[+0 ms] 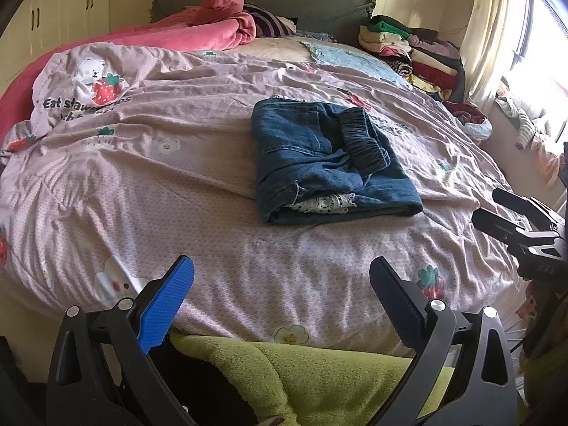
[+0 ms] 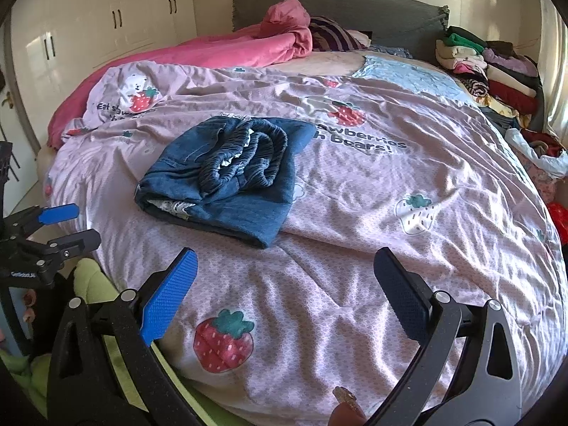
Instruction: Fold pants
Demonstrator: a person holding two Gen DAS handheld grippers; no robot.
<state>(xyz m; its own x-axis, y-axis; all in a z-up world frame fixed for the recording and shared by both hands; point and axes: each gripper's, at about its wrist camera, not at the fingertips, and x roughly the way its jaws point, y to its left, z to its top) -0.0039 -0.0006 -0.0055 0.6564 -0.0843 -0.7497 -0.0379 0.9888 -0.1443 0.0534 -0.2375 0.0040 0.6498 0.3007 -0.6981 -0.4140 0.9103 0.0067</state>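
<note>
Pants: blue denim pants [image 1: 330,163] are lying folded into a compact bundle near the middle of the bed, on the pink strawberry-print quilt [image 1: 177,184].
Fold state: elastic waistband [image 2: 245,156] is sitting bunched on top; pale patterned lining is peeking out at the near edge; the task is looking close to finished.
Left gripper [image 1: 282,284]: fingers are standing wide apart, holding nothing, hovering at the near bed edge, well short of the pants.
Right gripper [image 2: 285,280]: likewise spread apart and empty, near the bundle's closest corner but not touching.
Handling: denim is likely soft but fairly heavy, layers tending to slide apart; not fragile.
Hold: pinching through all layers at the folded near edge is looking safest; the gathered waistband may stretch and spring open.
</note>
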